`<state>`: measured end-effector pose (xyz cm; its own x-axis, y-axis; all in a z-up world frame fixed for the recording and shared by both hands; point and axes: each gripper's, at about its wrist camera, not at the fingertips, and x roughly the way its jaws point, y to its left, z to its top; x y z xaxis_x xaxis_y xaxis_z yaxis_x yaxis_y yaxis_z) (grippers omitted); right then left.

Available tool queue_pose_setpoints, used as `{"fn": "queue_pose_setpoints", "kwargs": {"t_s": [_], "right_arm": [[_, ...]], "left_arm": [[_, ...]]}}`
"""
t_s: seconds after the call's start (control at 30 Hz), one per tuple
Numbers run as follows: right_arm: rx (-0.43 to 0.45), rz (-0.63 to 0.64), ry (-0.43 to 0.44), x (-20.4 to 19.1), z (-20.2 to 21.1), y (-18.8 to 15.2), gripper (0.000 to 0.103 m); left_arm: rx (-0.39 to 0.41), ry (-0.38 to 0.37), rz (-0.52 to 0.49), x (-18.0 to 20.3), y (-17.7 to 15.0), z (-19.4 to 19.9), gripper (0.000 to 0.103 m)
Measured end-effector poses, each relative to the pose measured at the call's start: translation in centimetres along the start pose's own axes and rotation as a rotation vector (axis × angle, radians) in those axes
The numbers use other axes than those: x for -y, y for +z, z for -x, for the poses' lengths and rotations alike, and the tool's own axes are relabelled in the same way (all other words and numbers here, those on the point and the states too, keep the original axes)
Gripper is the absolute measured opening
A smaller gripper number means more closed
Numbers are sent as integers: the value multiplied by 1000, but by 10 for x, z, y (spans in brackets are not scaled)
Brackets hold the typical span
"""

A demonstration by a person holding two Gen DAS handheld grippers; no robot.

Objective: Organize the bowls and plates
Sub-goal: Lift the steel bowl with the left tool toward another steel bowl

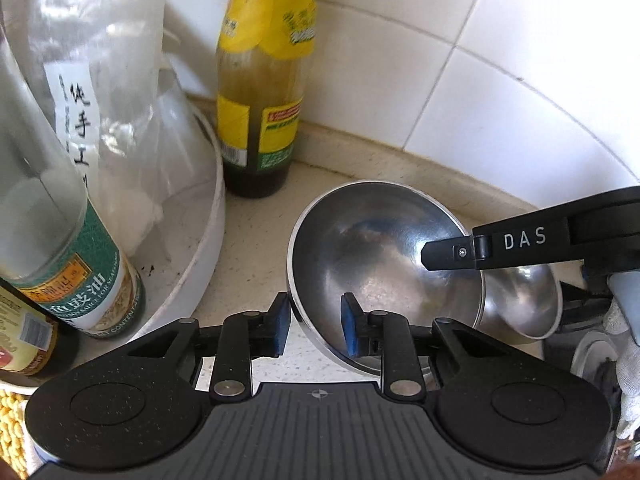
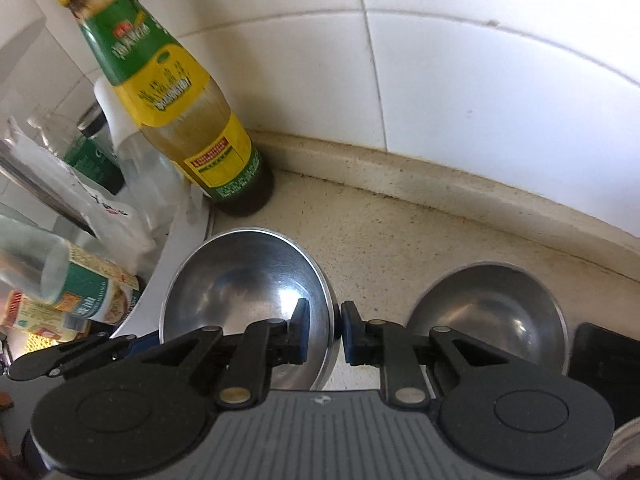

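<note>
Steel bowls are the matter in hand: a larger stainless steel bowl [image 1: 380, 256] is seen tilted on the speckled worktop [image 2: 400, 232], its rim straddled on opposite sides by both tools, and a second steel bowl [image 2: 492, 316] sits upright just beside it, to the right in the right wrist view. The left hand-held gripper [image 1: 316, 324] is spread, one blue pad outside the near rim and one inside the basin; whether the pads are touching the metal cannot be told. The right hand-held gripper [image 2: 325, 332] is nearly pressed together across the opposite rim, apparently pinching the thin edge, though firm contact cannot be confirmed.

The tilted bowl is judged light, rigid and not fragile, but its polished wall is likely slippery, so a grip on the rolled rim is considered safest, with pads set squarely across the edge. Nesting it into the second bowl is presumed to be the step in hand.

Close by, a green-and-yellow sauce bottle [image 1: 264, 92] stands against the tiled wall [image 2: 480, 60], and a white tray [image 1: 200, 248] holding a green-labelled bottle [image 1: 80, 272] and a plastic bag [image 1: 104, 80] lies to the left; a swing of the bowl could knock these
</note>
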<state>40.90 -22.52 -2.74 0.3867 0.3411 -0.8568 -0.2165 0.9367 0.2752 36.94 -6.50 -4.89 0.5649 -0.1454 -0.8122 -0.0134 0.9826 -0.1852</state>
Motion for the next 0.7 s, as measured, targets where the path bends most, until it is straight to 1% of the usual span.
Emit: {"fn": "queue_pose_setpoints", "kwargs": {"t_s": [0.2,0.4,0.57,0.7], "right_arm": [[22,-35,-20,6,29,-18,35],[43,-63,-47,4,63,-47,35],[18,-98,-62,4,71,-73,35],[-12,-127,-81,5,68,-93,35]], "left_arm": [[37,-38,-43,15,-3,23,34],[66,-82,-103,29,-15,50,36],[68,-110,-150,37,-33,66,38],[48,-121,-190,41,-46,67,38]]}}
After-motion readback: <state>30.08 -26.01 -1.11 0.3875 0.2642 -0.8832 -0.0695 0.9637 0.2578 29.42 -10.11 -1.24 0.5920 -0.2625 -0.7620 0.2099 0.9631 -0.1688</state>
